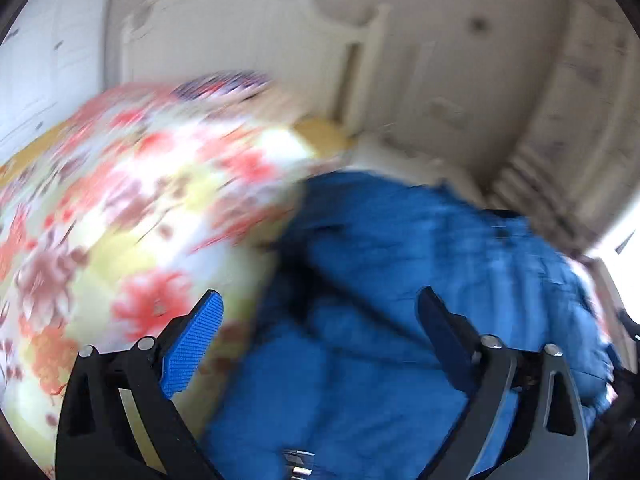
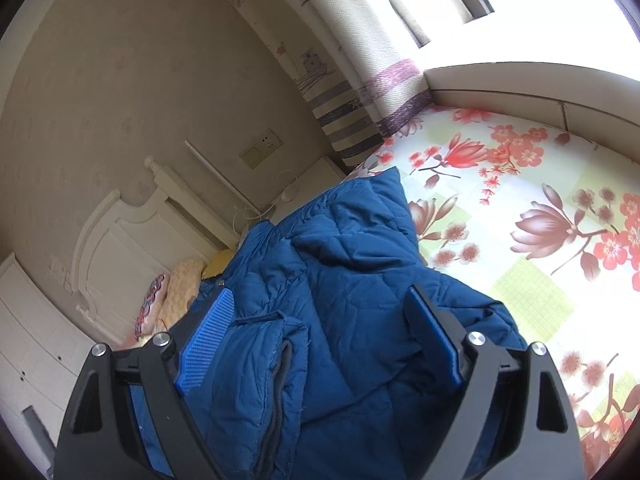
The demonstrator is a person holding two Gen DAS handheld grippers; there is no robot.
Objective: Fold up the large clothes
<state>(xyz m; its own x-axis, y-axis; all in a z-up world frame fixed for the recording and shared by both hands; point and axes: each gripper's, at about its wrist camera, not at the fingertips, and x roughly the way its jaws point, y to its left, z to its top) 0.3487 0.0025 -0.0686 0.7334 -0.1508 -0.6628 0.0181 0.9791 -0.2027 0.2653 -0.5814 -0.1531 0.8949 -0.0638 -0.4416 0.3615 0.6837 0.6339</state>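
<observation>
A blue quilted jacket [image 2: 340,260] lies bunched and partly folded on a floral bed sheet [image 2: 520,200]. A dark drawcord hangs along its near fold. My right gripper [image 2: 320,296] stands open over the jacket, its fingers either side of the padded bulk, and the pads do not visibly press on the cloth. The left wrist view is blurred. In it the same jacket [image 1: 380,260] fills the lower middle, beside the sheet [image 1: 120,220]. My left gripper [image 1: 320,300] is open just above the jacket, with nothing gripped between its blue pads.
A white headboard [image 2: 120,248] stands at the bed's far end, with pillows [image 2: 180,288] in front of it. A striped curtain [image 2: 360,112] and a window ledge [image 2: 500,88] border the bed's far side. White cupboard doors [image 2: 24,340] are at the left.
</observation>
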